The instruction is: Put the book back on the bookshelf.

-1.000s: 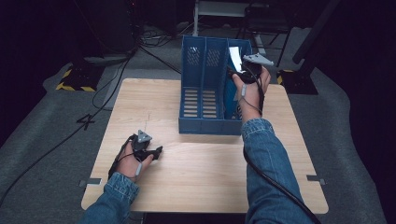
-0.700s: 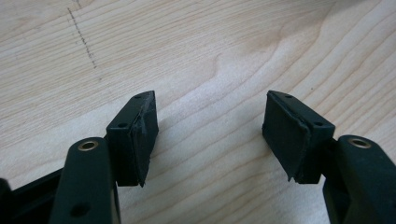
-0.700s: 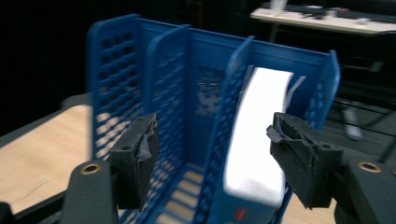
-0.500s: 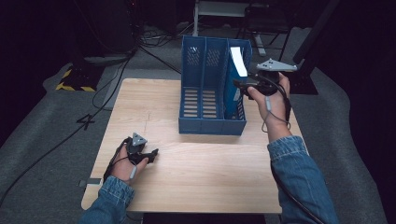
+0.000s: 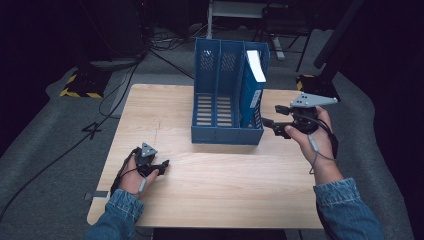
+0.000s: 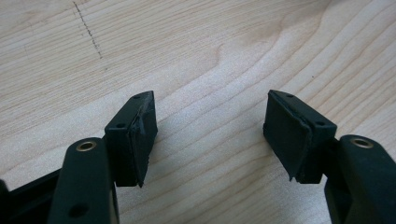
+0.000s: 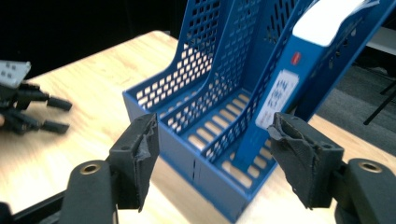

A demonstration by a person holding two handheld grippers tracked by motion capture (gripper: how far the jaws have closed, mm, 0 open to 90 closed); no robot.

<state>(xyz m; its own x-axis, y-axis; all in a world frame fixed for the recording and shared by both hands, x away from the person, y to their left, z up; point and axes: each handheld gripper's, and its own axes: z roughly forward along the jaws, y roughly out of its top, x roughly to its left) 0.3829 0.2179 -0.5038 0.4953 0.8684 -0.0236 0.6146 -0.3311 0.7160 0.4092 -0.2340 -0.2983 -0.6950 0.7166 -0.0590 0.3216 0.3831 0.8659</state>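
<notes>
A blue file rack (image 5: 227, 95) (image 7: 219, 107) with three slots stands at the back middle of the wooden table (image 5: 210, 185). A blue book with a white top edge (image 5: 254, 85) (image 7: 289, 84) stands upright in its right slot. To the right of the rack, above the table, my right gripper (image 5: 270, 117) (image 7: 212, 156) is open and empty, its jaws pointing at the rack's front right corner. My left gripper (image 5: 162, 165) (image 6: 210, 135) rests low over the bare tabletop at the front left, open with nothing between its fingers.
Dark floor with cables (image 5: 125, 75) and a yellow-black striped base (image 5: 77, 87) lies beyond the table's back left. A black stand (image 5: 320, 80) rises behind the right side. The left hand and its gripper (image 7: 28, 105) appear at the left of the right gripper view.
My right gripper has let go of the book, now standing in the right slot, and drawn back to the right and toward the front, open. The left gripper has barely moved.
</notes>
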